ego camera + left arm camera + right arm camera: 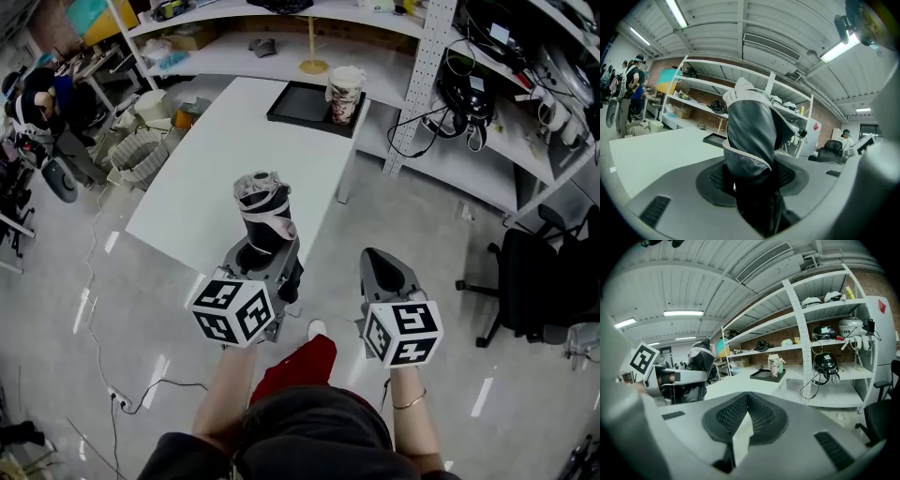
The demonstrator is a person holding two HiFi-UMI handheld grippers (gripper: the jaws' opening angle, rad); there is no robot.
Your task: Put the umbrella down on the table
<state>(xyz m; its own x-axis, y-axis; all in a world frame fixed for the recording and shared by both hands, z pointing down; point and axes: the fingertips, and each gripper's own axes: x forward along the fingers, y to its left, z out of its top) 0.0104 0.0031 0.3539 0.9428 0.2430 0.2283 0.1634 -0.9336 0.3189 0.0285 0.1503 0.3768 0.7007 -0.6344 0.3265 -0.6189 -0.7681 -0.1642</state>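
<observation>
well, the folded black umbrella with a pale pink-white band [265,214] stands upright in the left gripper [267,253], whose grey jaws are clamped on its lower end. in the left gripper view the dark fabric fills the space between the ridged pads. the umbrella sits just below the middle of the head view. its held end is above the glossy grey floor [441,281], near the closest corner of the long white table [216,178], and it seems not to be properly over the top yet. the right gripper [380,262], right of centre in the lower half, has its jaws drawn together on nothing. its own view shows only a thin sliver of light between the pads.

the near and middle parts of the table are bare. a black rectangular tray [292,101] lies at the far end, upper centre of the frame, with a printed paper cup [345,94] standing on it.

the step in hand looks like bringing the umbrella over the table. to do it well, aim for the bare middle, well apart from the tray and cup. tip the umbrella from upright to lying so its length runs along the top, and lower it until the fabric rests fully. only then let the jaws go. a rolled bundle like this may roll, so lay it away from the edge. the empty gripper is best kept to the side, or ready to steady the free end.
</observation>
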